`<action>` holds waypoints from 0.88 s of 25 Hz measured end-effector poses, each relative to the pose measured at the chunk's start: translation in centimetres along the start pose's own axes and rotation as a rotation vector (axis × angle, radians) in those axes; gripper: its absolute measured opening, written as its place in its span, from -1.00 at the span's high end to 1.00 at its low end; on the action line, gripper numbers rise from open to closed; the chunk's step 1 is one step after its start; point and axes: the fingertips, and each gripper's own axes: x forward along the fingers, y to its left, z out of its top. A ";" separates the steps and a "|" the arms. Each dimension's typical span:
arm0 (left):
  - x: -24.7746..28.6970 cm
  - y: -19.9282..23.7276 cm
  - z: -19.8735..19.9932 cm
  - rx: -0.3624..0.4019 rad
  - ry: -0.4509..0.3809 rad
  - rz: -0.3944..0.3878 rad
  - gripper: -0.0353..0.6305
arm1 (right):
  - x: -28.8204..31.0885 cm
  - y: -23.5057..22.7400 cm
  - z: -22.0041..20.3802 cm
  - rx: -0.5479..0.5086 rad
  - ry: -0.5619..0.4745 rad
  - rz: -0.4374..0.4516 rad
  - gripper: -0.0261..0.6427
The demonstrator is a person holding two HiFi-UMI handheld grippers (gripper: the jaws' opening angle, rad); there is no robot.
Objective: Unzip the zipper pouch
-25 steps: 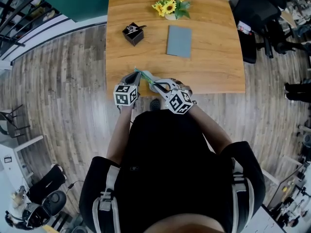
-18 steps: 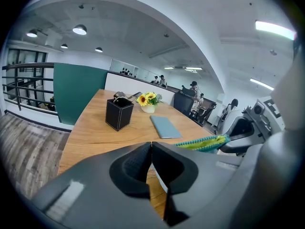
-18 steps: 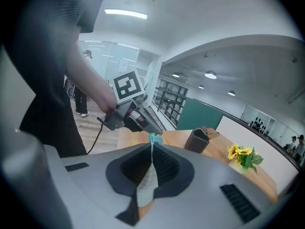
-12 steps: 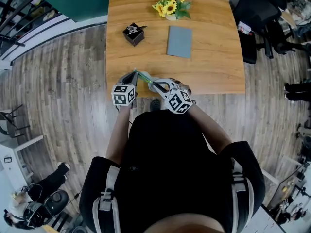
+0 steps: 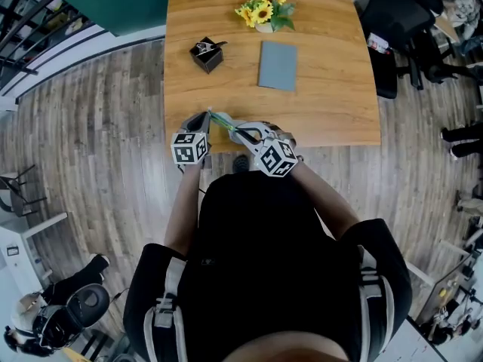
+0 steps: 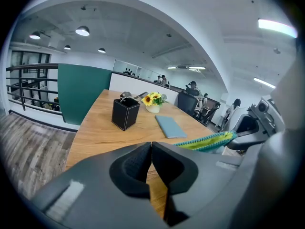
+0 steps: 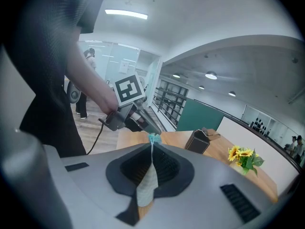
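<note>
Between shut right fingers (image 7: 169, 168) lay the zipper pouch (image 7: 147, 187); left fingers (image 6: 133, 168) were shut, apparently empty; slider probably needed pinching next.

Both arms reach forward from the lower centre of the head view, forearms bare below black sleeves, hands side by side just above mid-frame. The left tongs (image 5: 207, 117) sit at the left of the pair, marker cube facing the camera, nose pointing up-frame. Their jaws are pressed together, and nothing shows between them in the left gripper view. The right tongs (image 5: 238, 133) angle up and left toward them, jaws clamped on a strip of the pouch (image 7: 145, 187). The two tips are close together.
</note>
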 end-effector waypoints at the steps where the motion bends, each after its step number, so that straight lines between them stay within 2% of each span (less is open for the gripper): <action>1: 0.0 0.1 0.0 -0.002 0.000 0.001 0.88 | 0.0 0.0 0.0 0.000 0.001 0.001 0.89; 22: 0.2 1.5 -0.6 -0.031 0.010 0.015 0.88 | -0.4 0.3 0.1 0.004 -0.001 -0.001 0.89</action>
